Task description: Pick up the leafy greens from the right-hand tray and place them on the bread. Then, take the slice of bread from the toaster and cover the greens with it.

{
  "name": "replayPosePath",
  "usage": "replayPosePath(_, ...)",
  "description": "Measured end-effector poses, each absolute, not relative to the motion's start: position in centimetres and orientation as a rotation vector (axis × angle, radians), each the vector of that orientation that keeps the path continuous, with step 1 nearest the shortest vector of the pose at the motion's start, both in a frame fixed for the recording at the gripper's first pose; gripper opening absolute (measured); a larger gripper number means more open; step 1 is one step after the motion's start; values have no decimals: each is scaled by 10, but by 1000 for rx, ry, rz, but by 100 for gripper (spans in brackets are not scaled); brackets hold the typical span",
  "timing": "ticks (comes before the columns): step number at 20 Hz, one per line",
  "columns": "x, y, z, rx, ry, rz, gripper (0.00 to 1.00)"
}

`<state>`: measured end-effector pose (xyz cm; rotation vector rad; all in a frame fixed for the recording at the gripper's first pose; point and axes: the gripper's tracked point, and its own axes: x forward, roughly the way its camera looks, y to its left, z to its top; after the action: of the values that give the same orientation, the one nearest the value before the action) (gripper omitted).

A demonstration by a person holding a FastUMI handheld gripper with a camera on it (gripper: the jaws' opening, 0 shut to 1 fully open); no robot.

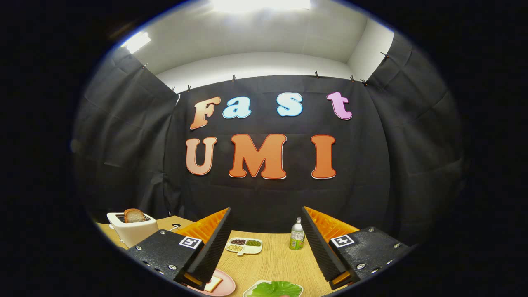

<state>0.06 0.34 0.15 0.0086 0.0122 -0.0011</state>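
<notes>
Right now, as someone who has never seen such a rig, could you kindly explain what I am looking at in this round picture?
This is a fisheye camera riding on a handheld two-finger gripper, looking forward along its fingers. The fingers stand wide apart and hold nothing. Beneath them is a wooden table. Nearest, between the fingers, lies a tray of leafy greens; beside it, partly behind one finger, a pink plate carries a slice of bread. Further off sit a small divided dish of beans and a green bottle. Off to the side, a white toaster has another bread slice sticking up.
</notes>
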Motion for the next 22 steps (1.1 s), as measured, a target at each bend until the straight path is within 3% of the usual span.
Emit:
replayPosePath(12, 2, -1, -47, 36, 188, -13, 98)
replayPosePath(22, -13, -12, -149, 59, 567, -50, 98)
